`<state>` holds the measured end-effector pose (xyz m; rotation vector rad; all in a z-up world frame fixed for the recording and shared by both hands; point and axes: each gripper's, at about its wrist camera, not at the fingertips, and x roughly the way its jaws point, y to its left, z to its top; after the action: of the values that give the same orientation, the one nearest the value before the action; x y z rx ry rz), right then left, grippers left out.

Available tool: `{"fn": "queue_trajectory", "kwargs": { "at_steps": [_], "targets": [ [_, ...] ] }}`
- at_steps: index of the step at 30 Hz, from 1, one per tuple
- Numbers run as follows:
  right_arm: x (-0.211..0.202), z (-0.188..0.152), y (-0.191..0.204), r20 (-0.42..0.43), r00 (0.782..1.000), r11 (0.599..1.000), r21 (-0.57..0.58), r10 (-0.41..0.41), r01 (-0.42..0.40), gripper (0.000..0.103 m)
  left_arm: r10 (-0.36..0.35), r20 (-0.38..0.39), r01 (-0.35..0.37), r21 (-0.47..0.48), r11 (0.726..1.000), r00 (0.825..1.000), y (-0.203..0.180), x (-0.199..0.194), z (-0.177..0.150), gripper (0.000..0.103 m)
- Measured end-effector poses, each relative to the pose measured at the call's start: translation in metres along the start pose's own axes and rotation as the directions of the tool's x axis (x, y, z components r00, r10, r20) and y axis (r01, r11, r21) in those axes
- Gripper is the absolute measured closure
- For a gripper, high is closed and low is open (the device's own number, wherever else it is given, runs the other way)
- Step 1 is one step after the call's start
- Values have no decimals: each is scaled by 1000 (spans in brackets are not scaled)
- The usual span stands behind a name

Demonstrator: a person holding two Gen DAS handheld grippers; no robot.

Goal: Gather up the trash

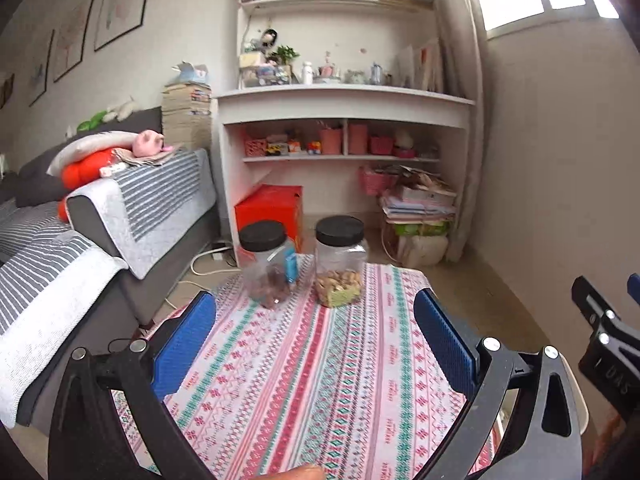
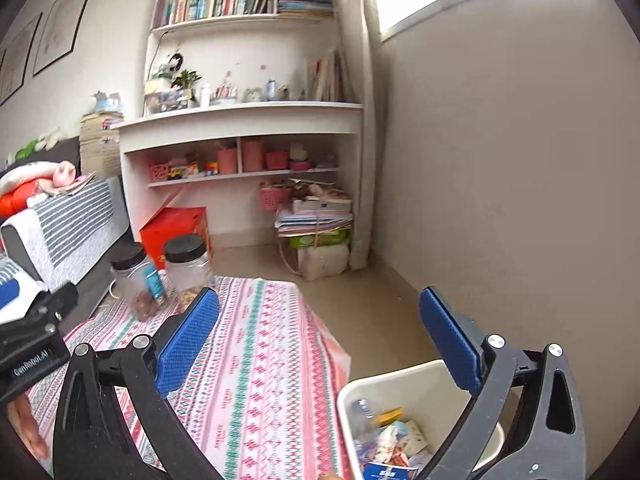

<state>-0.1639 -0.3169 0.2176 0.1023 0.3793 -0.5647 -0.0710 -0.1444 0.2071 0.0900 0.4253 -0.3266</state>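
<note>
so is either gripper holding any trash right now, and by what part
Nothing is held. The left gripper and right gripper both stand open with nothing between their pads; trash lies in the bin.

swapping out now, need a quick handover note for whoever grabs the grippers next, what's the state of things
Left gripper: open, nothing between its fingers, over the patterned tablecloth.
Right gripper: open and empty, near the table's edge, above the bin.
The bin stands on the floor beside the table and already holds wrappers, paper and a plastic bottle.
On the table only two black-lidded jars show at the far end; they hold food.
No loose trash shows on the cloth. Left: check the spots these views miss.
</note>
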Motion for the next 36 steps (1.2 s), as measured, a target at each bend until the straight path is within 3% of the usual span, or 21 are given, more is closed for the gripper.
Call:
{"fn": "queue_trajectory", "kwargs": {
  "at_steps": [3,11,18,36],
  "targets": [
    [11,-3,12,-41,999,1000,12,23,-22,7,-17,-38,17,-10,1000,999,13,10,-3,7],
    [33,-9,34,-118,992,999,20,48,-46,7,21,-118,-23,-15,1000,993,28,27,-8,7],
    [41,-12,40,-142,988,999,12,54,-53,7,57,-138,-59,-10,998,989,32,36,-13,7],
    [51,-17,41,-185,980,998,-4,68,-70,7,68,-139,-70,-6,998,988,33,35,-14,7]
  ]
}}
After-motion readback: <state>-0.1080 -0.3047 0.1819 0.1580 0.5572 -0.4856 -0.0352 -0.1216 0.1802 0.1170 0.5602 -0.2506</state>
